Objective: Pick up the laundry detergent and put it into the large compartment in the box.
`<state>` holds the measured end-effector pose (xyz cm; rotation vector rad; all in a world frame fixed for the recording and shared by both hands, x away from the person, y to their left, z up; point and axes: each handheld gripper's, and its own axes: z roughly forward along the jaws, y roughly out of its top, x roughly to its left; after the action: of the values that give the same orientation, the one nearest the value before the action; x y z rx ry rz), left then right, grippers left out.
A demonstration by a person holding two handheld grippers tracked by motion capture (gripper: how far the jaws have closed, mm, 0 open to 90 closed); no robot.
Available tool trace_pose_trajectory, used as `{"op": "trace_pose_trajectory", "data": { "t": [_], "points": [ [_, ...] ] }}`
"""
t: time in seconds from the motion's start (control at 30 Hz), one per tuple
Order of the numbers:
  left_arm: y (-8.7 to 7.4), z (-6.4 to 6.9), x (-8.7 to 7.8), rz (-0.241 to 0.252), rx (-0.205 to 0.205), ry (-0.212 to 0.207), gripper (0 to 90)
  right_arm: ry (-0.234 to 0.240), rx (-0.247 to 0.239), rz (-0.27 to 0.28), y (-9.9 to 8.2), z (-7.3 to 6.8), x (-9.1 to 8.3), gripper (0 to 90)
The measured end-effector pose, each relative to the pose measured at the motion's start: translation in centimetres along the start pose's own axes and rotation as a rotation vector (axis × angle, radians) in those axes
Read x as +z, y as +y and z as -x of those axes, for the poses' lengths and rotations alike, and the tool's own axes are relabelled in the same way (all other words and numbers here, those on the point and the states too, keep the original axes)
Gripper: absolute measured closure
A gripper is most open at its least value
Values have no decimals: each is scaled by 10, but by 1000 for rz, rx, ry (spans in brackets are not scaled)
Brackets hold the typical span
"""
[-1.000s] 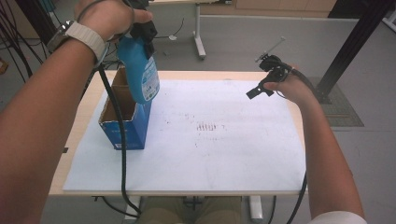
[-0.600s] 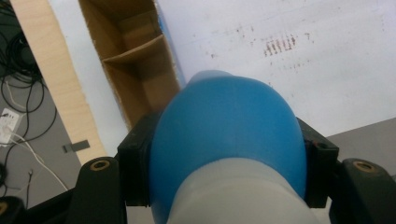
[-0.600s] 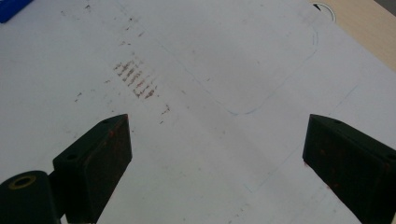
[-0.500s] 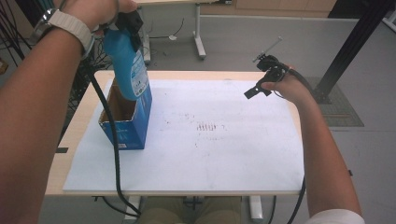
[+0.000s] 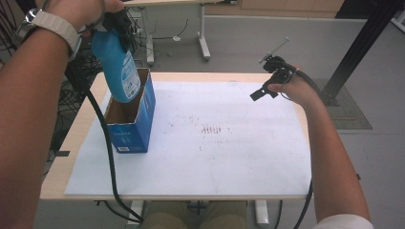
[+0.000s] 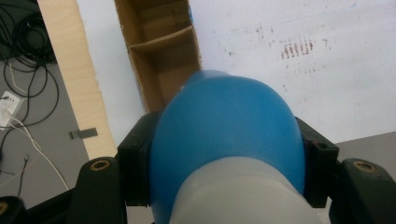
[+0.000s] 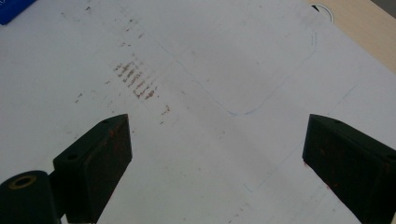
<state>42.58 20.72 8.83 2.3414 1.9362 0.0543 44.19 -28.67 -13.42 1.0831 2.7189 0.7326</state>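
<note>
Grey floor and a tangle of black cables surround a pale wooden table [image 5: 81, 138] whose top is almost wholly covered by a white sheet [image 5: 229, 157], smooth but scuffed with a small patch of brownish marks near its middle.

At about ten o'clock on the sheet stands an open blue cardboard box [image 5: 136, 119], its brown inside divided by a partition as the left gripper view shows; its mouth faces up and its long sides run from six towards twelve o'clock. Right above that mouth hangs the blue bottle [image 5: 117, 64], glossy rounded plastic with a printed label. Its long axis is nearly vertical, tilted slightly, the base pointing down at the box and the top end up in the left gripper [image 5: 117, 24], whose jaws are clamped on the bottle's sides. The bottle's base looks level with the box's rim; whether it touches is unclear.

At two o'clock, near the far right edge, the right gripper [image 5: 260, 93] hovers over bare sheet with its jaws spread wide and nothing between them. From the box across to three o'clock the sheet lies free.
</note>
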Motion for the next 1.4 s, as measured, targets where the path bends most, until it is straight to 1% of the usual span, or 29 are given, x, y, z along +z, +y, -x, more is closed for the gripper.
{"op": "trace_pose_trajectory", "data": {
  "t": [0.13,0.4,0.57,0.67,0.7,0.9,0.93,1.17,1.4],
  "points": [
    [-2,-7,-1,3,-13,-3,372,0,-3,-4,1,-1,1,81],
    [-2,-15,0,-4,-40,-3,372,3,-5,1,1,-1,1,82],
    [-1,-19,4,-5,-61,0,372,5,-11,5,2,-2,2,83],
    [-1,-21,6,5,-73,4,372,6,-9,-1,3,-1,3,83],
    [0,-22,8,-2,-75,6,373,6,-8,0,3,-1,3,83],
    [1,-27,16,2,-83,6,373,12,-12,2,5,0,5,83],
    [3,-28,17,-4,-85,7,373,12,-12,0,5,0,6,83],
    [5,-29,25,-3,-88,14,374,17,-10,5,4,2,6,83],
    [7,-31,33,0,-90,4,373,15,-12,2,4,2,6,82]
  ]
}}
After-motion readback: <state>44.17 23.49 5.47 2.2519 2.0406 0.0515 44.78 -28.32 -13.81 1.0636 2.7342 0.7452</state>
